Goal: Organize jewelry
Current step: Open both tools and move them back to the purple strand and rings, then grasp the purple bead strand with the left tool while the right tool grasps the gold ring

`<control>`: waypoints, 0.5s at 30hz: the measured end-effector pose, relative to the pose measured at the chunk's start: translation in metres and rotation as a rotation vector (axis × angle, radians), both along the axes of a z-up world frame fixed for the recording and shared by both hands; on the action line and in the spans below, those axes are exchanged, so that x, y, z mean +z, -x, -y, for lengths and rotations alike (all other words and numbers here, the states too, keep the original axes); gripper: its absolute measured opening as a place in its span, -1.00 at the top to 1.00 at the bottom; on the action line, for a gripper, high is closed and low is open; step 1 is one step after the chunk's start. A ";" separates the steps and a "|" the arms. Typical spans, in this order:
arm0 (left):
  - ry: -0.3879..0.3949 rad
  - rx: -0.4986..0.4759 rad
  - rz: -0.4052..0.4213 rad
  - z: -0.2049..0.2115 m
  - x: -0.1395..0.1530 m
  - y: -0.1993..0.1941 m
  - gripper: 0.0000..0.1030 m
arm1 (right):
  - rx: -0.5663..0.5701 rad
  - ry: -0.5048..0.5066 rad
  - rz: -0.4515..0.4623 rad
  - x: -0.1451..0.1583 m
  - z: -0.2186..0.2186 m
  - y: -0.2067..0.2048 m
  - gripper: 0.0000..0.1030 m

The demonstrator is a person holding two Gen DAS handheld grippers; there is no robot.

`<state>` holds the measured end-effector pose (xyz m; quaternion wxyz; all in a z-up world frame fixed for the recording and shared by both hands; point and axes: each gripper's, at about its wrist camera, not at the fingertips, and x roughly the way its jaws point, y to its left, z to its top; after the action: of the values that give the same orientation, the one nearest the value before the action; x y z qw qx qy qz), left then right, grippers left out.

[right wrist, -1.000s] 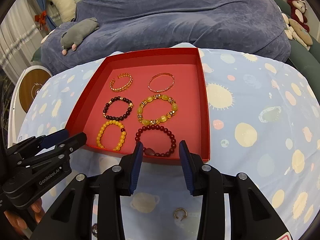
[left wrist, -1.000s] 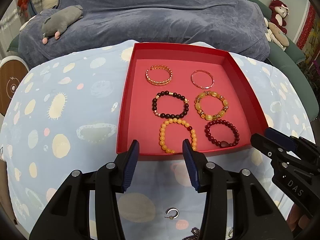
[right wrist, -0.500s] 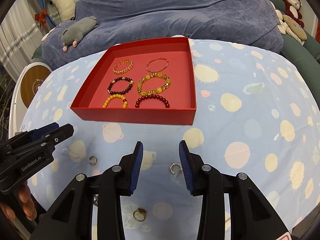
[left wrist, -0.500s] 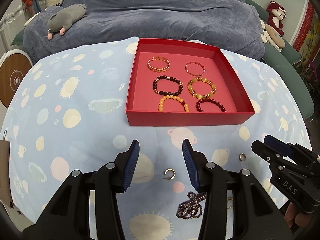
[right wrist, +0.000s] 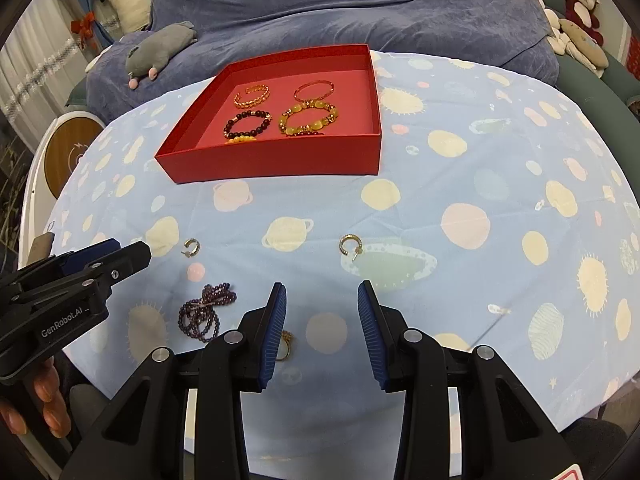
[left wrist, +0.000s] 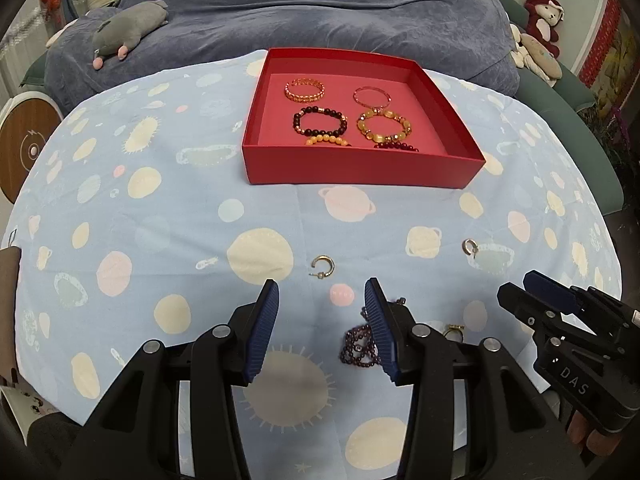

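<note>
A red tray [left wrist: 360, 168] [right wrist: 280, 164] holds several bracelets in two columns. On the blue cloth near me lie two gold hoop earrings [left wrist: 322, 266] [left wrist: 470, 246], a dark purple bead strand [left wrist: 358, 346] [right wrist: 206, 312] and a gold ring [right wrist: 285, 346] [left wrist: 453, 330]. My left gripper [left wrist: 322, 322] is open and empty, just behind one hoop, its right finger beside the bead strand. My right gripper [right wrist: 320, 322] is open and empty, behind the other hoop [right wrist: 349, 245], its left finger partly hiding the ring.
A bed with a dark blue blanket [left wrist: 320, 12] and a grey plush toy [left wrist: 128, 32] lies behind the table. More plush toys [left wrist: 540, 36] sit at the far right. A round white and wood object [left wrist: 24, 148] stands at the left.
Both grippers have pulled back from the tray toward the near table edge. The loose earrings, bead strand and ring have come into view in front of them. Both stay open.
</note>
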<state>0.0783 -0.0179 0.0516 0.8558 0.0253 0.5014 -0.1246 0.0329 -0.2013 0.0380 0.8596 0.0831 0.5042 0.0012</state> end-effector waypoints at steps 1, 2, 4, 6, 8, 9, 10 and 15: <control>0.002 -0.002 -0.002 0.000 -0.002 0.004 0.17 | 0.000 0.003 -0.001 -0.001 0.000 0.003 0.29; 0.005 -0.004 -0.007 0.000 -0.003 0.007 0.17 | -0.001 0.004 -0.003 -0.002 0.001 0.007 0.29; 0.006 -0.004 -0.017 0.001 -0.008 0.013 0.17 | -0.006 0.002 -0.008 -0.005 0.003 0.012 0.29; 0.010 -0.008 -0.031 0.002 -0.014 0.018 0.17 | -0.011 0.002 -0.015 -0.008 0.005 0.017 0.29; 0.011 -0.012 -0.044 0.003 -0.020 0.023 0.17 | -0.015 0.001 -0.023 -0.011 0.007 0.021 0.29; 0.011 -0.016 -0.051 0.004 -0.024 0.025 0.17 | -0.018 0.000 -0.026 -0.013 0.008 0.023 0.29; 0.014 -0.019 -0.057 0.005 -0.027 0.027 0.17 | -0.021 -0.004 -0.029 -0.015 0.009 0.024 0.29; 0.040 -0.024 -0.081 0.009 -0.037 0.027 0.17 | -0.033 -0.013 -0.042 -0.021 0.013 0.028 0.29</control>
<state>0.0512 -0.0270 0.0144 0.8335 0.0094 0.5328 -0.1459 0.0046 -0.2143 0.0168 0.8480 0.0968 0.5209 -0.0115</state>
